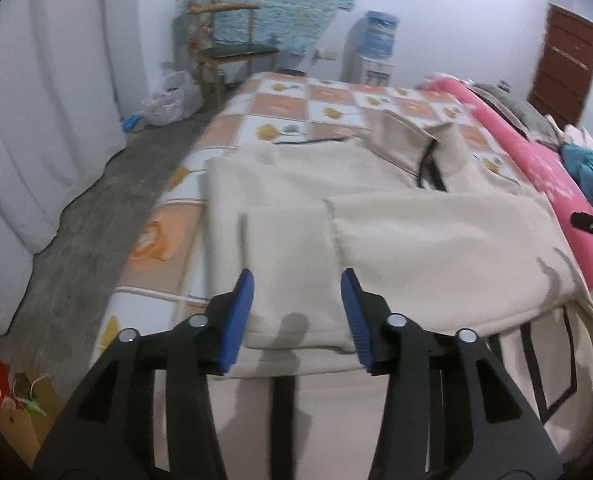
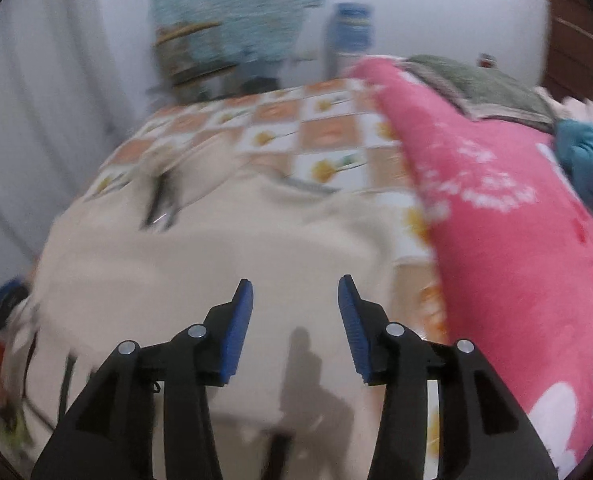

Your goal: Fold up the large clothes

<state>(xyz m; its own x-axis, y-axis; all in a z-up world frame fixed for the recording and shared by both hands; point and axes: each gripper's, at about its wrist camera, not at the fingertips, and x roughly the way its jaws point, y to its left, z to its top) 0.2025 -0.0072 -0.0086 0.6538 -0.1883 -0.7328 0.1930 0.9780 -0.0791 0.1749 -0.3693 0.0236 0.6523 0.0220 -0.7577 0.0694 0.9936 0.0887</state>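
Left hand-held gripper (image 1: 296,312) and right hand-held gripper (image 2: 294,320) hang open, holding nothing; the cream jacket (image 1: 376,220) looks soft and floppy, so grab its hem.

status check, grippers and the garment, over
Left gripper and right gripper open, empty. Beige jacket partly folded on bed. Pink blanket alongside, nothing blocking.
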